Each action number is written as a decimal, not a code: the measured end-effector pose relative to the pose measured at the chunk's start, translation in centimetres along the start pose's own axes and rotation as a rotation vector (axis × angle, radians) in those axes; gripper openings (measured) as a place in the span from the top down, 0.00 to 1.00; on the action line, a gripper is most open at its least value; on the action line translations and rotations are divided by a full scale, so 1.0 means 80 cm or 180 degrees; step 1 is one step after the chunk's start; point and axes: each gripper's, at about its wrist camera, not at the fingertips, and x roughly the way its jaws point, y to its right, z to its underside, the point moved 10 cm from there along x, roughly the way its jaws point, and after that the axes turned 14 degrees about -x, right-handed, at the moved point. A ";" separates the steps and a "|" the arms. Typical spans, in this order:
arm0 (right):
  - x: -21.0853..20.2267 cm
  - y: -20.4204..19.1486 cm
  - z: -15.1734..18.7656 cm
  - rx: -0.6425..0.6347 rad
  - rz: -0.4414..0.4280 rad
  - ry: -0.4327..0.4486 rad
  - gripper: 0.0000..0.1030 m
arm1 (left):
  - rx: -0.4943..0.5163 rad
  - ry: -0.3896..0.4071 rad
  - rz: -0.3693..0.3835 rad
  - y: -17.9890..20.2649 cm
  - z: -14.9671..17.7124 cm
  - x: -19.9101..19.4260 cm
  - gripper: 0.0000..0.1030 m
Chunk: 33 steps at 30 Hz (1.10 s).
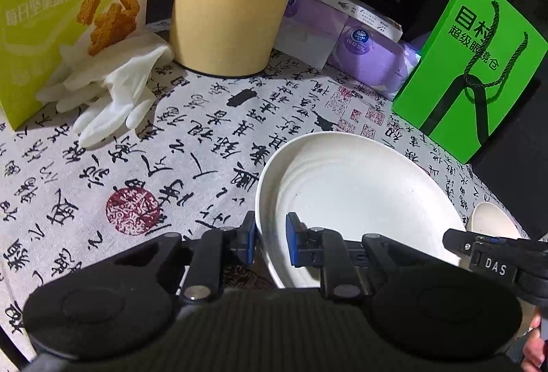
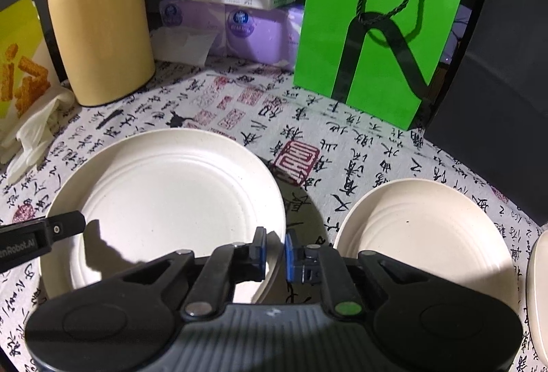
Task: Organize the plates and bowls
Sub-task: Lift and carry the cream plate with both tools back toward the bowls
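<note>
A large white plate hangs slightly tilted over the calligraphy tablecloth and casts a shadow under its right edge. My left gripper is shut on the plate's left rim, with blue pads on either side of it. The opposite rim sits between the blue pads of my right gripper, which is shut on it. One finger of the right gripper shows in the left wrist view, and one finger of the left gripper in the right wrist view. To the right lies a smaller white plate.
Another white dish rim peeks in at the far right. A yellow thermos jug, purple tissue packs and a green paper bag line the back. White gloves and a snack box sit left. A dark box stands right.
</note>
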 end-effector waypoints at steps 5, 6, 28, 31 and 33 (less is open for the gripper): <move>-0.019 0.003 0.002 0.0094 0.0013 0.0145 0.91 | 0.0013 0.0040 0.0067 0.003 -0.003 -0.011 0.83; -0.025 0.004 0.003 0.0125 0.0018 0.0178 0.91 | 0.0011 0.0049 0.0101 0.004 -0.004 -0.016 0.83; -0.169 0.018 0.052 0.0542 0.0180 0.0846 0.92 | 0.0351 0.0501 0.0345 0.050 0.011 -0.148 0.83; -0.188 0.017 0.064 0.0589 0.0198 0.0895 0.92 | 0.0384 0.0531 0.0364 0.049 0.019 -0.169 0.83; -0.202 0.015 0.076 0.0609 0.0207 0.0912 0.92 | 0.0414 0.0537 0.0372 0.048 0.026 -0.181 0.83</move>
